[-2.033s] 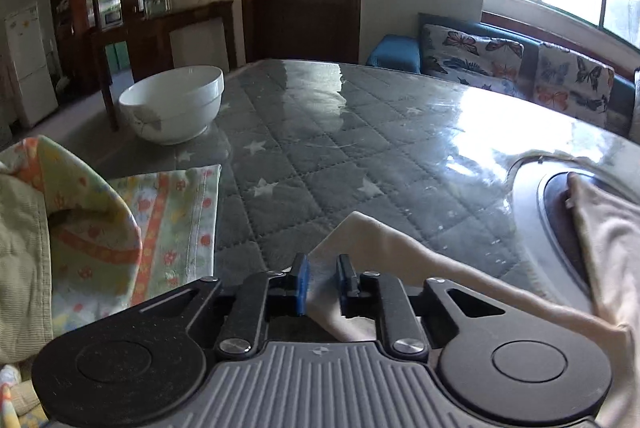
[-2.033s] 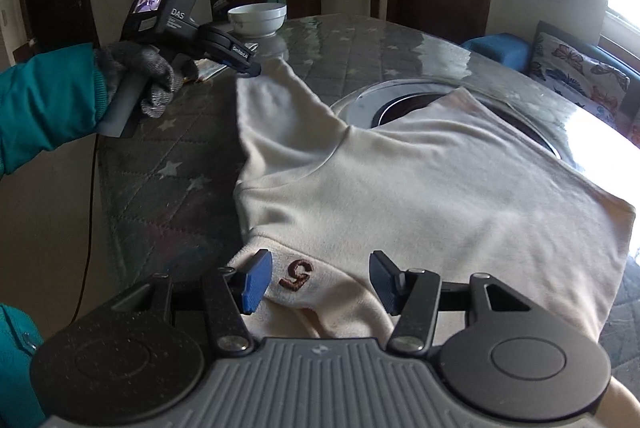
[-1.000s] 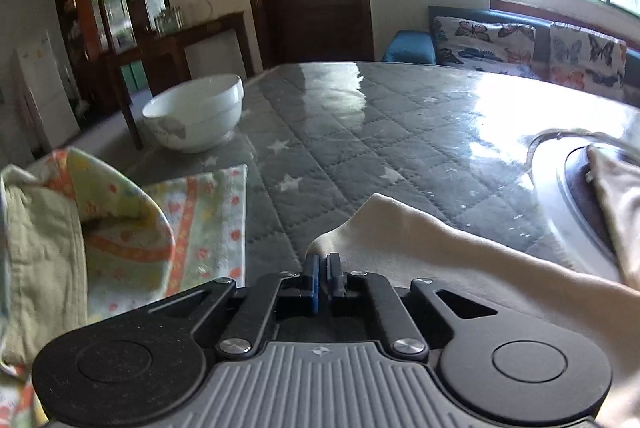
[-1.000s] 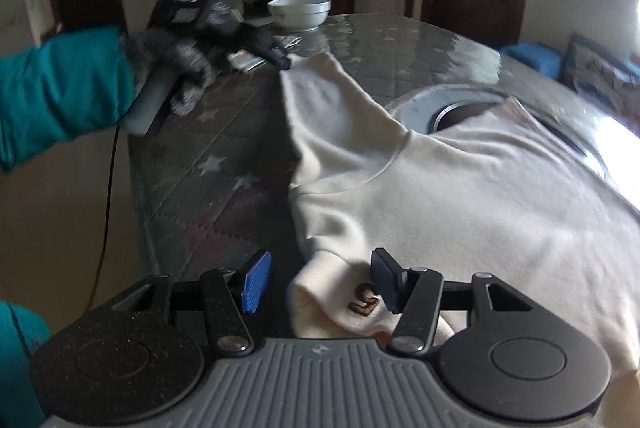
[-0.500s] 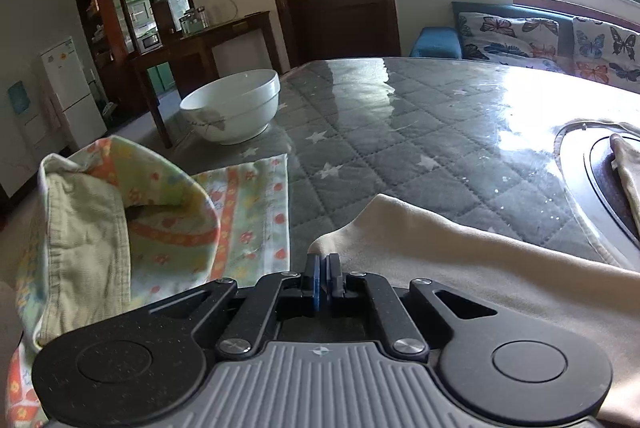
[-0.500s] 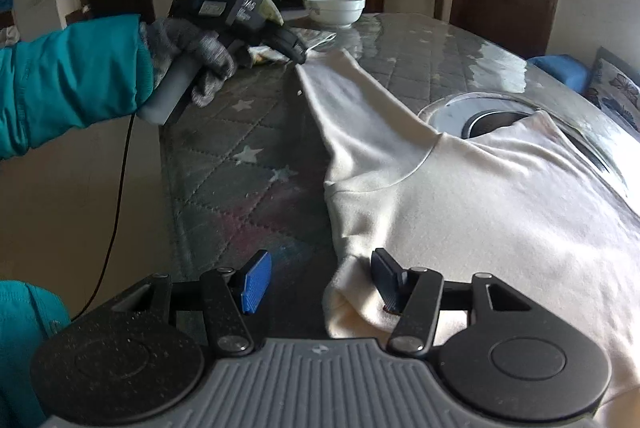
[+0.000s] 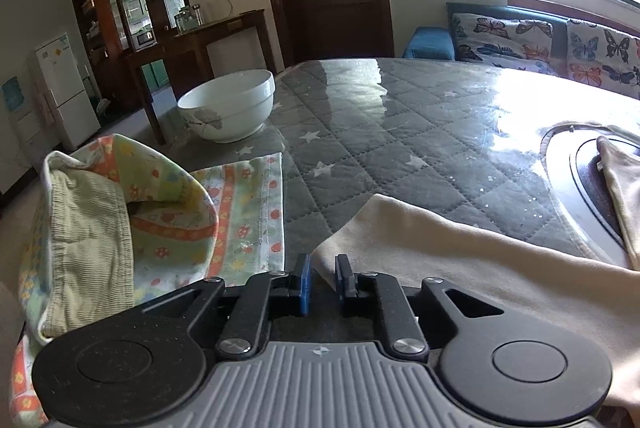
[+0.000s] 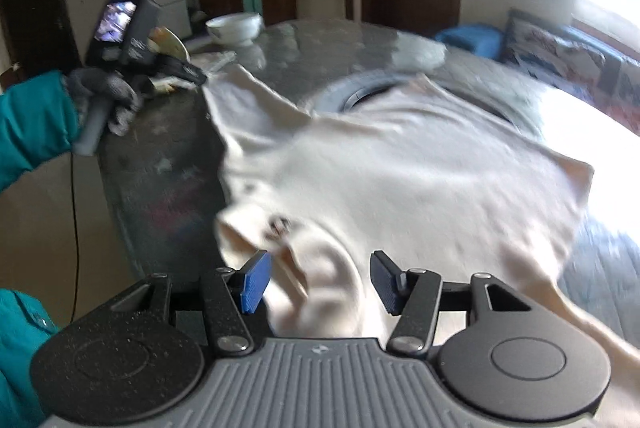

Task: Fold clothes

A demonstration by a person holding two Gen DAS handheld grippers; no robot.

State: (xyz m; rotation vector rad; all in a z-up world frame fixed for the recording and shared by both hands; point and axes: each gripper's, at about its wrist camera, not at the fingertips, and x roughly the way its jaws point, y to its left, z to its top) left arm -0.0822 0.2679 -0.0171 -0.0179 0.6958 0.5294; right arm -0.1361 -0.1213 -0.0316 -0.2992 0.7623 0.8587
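- Now the left tool [image 7: 321, 274] is opening its jaws, letting go of the cream shirt's [image 8: 400, 179] sleeve tip, which is sitting loose between them.
- Meanwhile the right tool [image 8: 318, 278] is staying half wide over the bunched collar, not pinching it.
- All of it is lying on the grey starry surface [image 7: 400, 131], near a white bowl [image 7: 228, 103] and a flowery cloth [image 7: 240, 211].
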